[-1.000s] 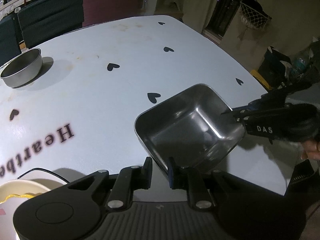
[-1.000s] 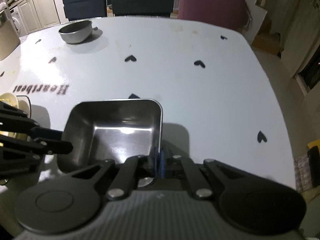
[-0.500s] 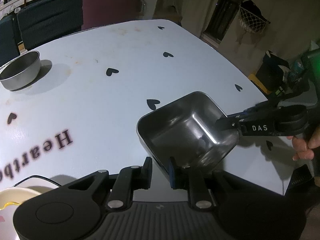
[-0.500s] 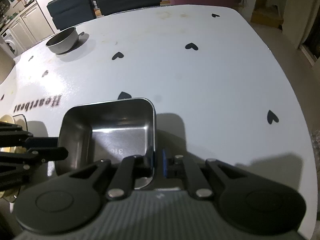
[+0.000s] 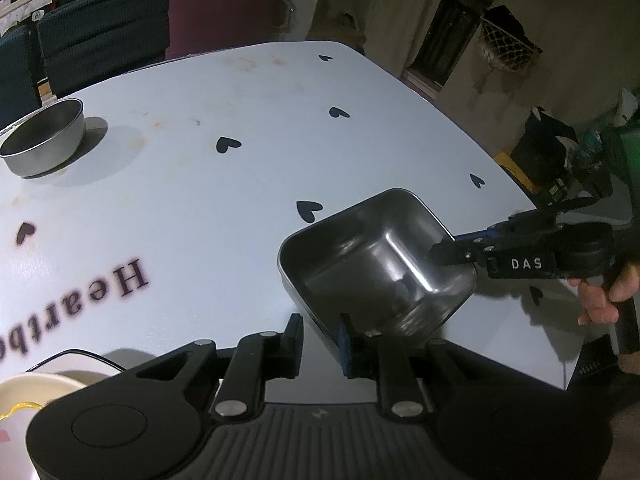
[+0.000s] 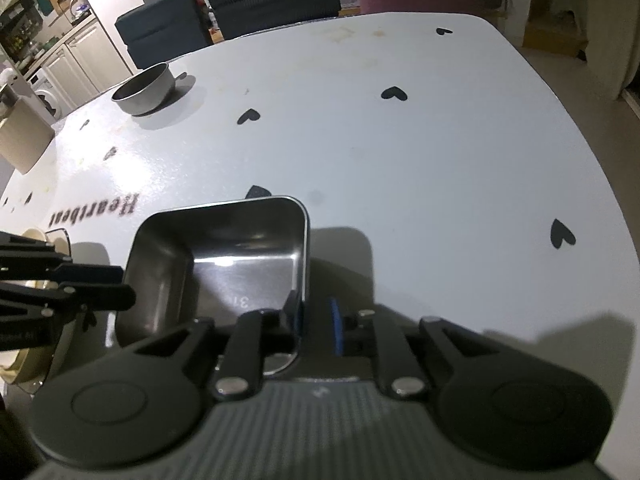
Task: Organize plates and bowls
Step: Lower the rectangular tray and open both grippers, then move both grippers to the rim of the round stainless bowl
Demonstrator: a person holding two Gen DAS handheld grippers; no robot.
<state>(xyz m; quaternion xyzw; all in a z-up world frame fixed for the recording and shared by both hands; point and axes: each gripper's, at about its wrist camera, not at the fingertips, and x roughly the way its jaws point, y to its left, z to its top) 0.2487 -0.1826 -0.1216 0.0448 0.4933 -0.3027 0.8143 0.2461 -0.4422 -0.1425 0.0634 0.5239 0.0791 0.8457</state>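
the square steel dish (image 5: 378,268) sits low and right of centre in your left wrist view, resting on the white table (image 5: 248,184) with its black hearts. going left to right there: a cream plate (image 5: 24,396) peeks in at the lower left corner, a round steel bowl (image 5: 44,138) stands well apart at the upper left, then the dish, then your right gripper (image 5: 444,246) reaching in from the right edge with your hand (image 5: 608,292) behind it. your left gripper (image 5: 320,338) straddles the dish's near wall with a narrow gap; whether the pads press on it you cannot tell from here.

in your right wrist view, the left gripper comes in at the left edge by the dish's left wall, the dish (image 6: 224,256) lies centre-left, and your right gripper (image 6: 316,320) is opening: one finger (image 6: 290,312) is inside against the right wall, the blue pad (image 6: 335,326) stands clear outside it. the round bowl (image 6: 144,89) is far off at upper left.
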